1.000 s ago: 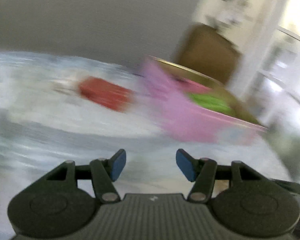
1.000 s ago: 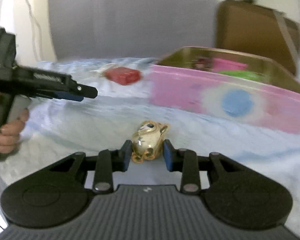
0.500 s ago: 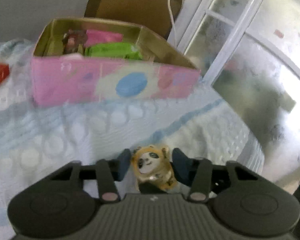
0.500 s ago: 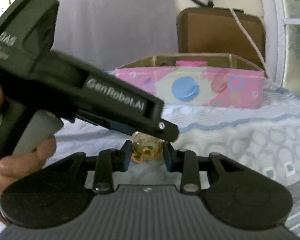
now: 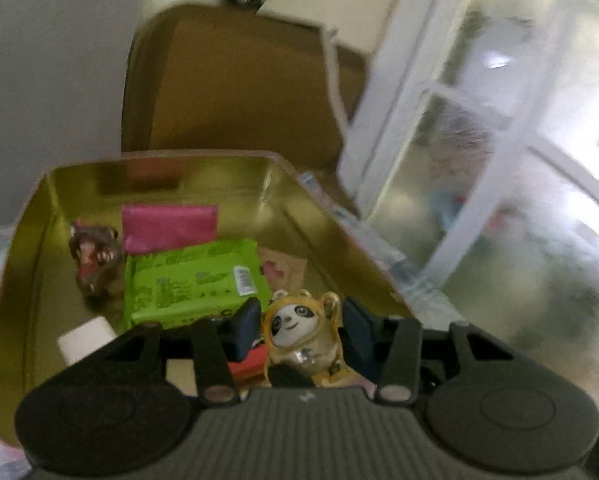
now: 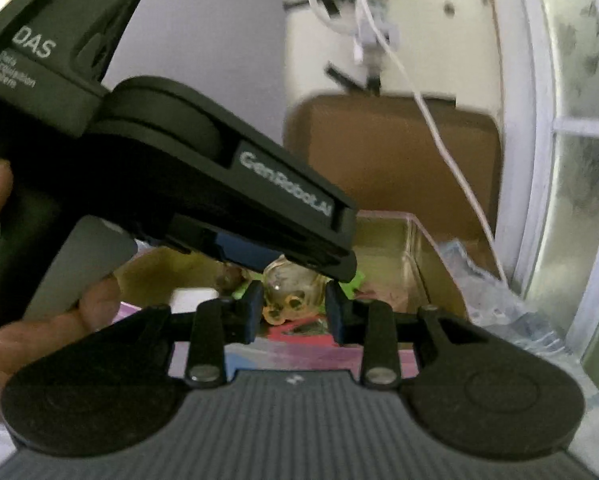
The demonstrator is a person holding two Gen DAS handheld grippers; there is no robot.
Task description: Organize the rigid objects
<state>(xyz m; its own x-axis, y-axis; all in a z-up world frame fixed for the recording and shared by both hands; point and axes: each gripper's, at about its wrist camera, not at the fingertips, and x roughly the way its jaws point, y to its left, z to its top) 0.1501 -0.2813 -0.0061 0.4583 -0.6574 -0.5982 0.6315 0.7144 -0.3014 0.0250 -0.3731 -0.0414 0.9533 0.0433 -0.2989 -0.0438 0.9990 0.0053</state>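
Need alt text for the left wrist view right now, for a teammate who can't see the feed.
The left gripper, jaws opening, has a golden panda figurine between them over an open gold-lined tin. Inside the tin lie a green packet, a pink packet and a brown dinosaur toy.

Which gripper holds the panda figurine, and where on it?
The right gripper clamps the panda figurine by its sides; the opening left gripper straddles it without pressing.

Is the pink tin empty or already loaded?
Loaded. The tin has no lid on, and inside lie a green packet, a pink packet, a brown figure and a white roll.
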